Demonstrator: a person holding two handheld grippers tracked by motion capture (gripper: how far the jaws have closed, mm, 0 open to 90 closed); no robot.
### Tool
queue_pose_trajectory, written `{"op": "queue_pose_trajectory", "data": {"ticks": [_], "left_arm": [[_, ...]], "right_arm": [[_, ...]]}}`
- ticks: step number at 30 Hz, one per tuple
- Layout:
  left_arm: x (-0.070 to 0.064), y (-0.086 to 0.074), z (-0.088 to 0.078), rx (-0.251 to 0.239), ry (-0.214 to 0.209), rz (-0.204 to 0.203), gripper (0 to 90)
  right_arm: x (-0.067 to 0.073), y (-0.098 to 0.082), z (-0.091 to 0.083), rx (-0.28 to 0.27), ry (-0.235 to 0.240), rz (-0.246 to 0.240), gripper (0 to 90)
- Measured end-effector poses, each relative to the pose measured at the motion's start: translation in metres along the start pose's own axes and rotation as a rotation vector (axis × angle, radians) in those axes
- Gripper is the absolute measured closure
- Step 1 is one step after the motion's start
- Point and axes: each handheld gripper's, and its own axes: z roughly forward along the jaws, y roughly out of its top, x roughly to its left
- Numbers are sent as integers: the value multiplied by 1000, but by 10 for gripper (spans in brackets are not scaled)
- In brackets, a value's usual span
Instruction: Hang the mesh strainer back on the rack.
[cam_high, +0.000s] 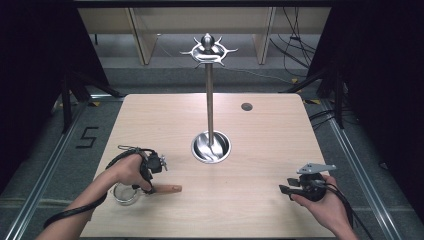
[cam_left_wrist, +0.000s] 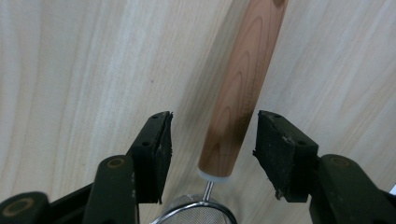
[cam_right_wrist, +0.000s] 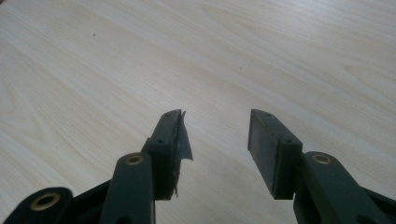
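Observation:
A small metal mesh strainer (cam_high: 125, 194) with a round wooden handle (cam_high: 167, 189) lies on the table (cam_high: 260, 150) at the front left. My left gripper (cam_high: 149, 185) points down over the handle's inner end. In the left gripper view its jaws (cam_left_wrist: 212, 140) stand open on either side of the handle (cam_left_wrist: 243, 84), with a gap on each side, and the mesh rim (cam_left_wrist: 198, 215) shows just below. My right gripper (cam_high: 287, 190) rests in a hand at the front right. Its jaws (cam_right_wrist: 215, 126) are open over bare wood with nothing between them.
A tall metal stand (cam_high: 210, 100) rises from a shiny round base (cam_high: 211, 147) at the table's middle, with a ring of hooks (cam_high: 208, 50) at its top. A small dark disc (cam_high: 246, 106) sits at the back right of the table.

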Motion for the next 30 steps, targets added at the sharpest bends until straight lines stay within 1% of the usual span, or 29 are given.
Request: {"op": "queue_pose_trajectory", "data": {"ticks": [1,2,3,4,5,6,7,8,9,10,11,12,13,14,15,16,18,20,21,22,23,24,26,28,29,30], "left_arm": [[0,-1,2,10,-5,1,461],[0,-1,3,22,-3,12,464],[1,-2,4,29,-2,17,469],[0,-2,5,29,4,19,475],[0,-2,6,39,0,20,485],[-1,-3,7,38,5,24,493],[-1,-3,8,42,11,28,500],[-2,-3,9,40,18,32,509],[-1,-3,9,46,18,38,518],[-1,-3,10,49,18,37,521],[-2,-3,11,46,22,40,528],[-2,-2,11,58,14,51,543],[-2,-2,12,55,21,54,558],[-3,-2,13,61,18,56,565],[-3,-1,13,62,24,61,571],[-3,-2,13,58,23,57,583],[-2,-1,13,64,9,58,602],[-2,-2,14,64,10,63,622],[-3,-2,15,62,14,58,628],[-3,-2,15,62,11,61,631],[-3,-2,15,62,13,61,635],[-3,-2,15,64,10,61,637],[-3,-2,15,66,-1,62,649],[-3,-2,14,72,-5,69,664],[-3,-2,14,71,-3,67,670],[-3,-2,13,68,-5,56,676]], "right_arm": [[1,0,-1,6,2,22,557],[2,-1,3,-41,0,30,556],[6,-1,3,-41,-1,61,556],[2,0,3,-52,3,3,556],[2,0,3,-52,4,6,556],[4,0,4,-52,7,23,556],[0,0,3,-38,0,-26,556],[2,0,2,-27,4,-3,556],[2,0,2,-23,3,2,556],[2,0,2,-25,3,-1,556],[1,0,3,-29,3,-20,556],[0,0,2,-19,13,-23,556],[0,0,3,-27,54,0,556],[0,0,4,-34,68,-3,556],[1,0,3,-19,48,7,555],[2,0,3,-19,43,10,555],[1,0,3,-22,61,9,556],[1,0,3,-21,61,9,556],[2,0,2,-15,55,18,555],[3,0,1,-5,50,35,555],[2,0,2,-13,51,22,556],[6,0,1,3,53,67,555],[-1,-1,4,-30,51,-18,555],[2,-1,3,-20,49,13,556],[2,-1,3,-15,49,18,556],[0,-1,4,-27,51,-3,555]]}}
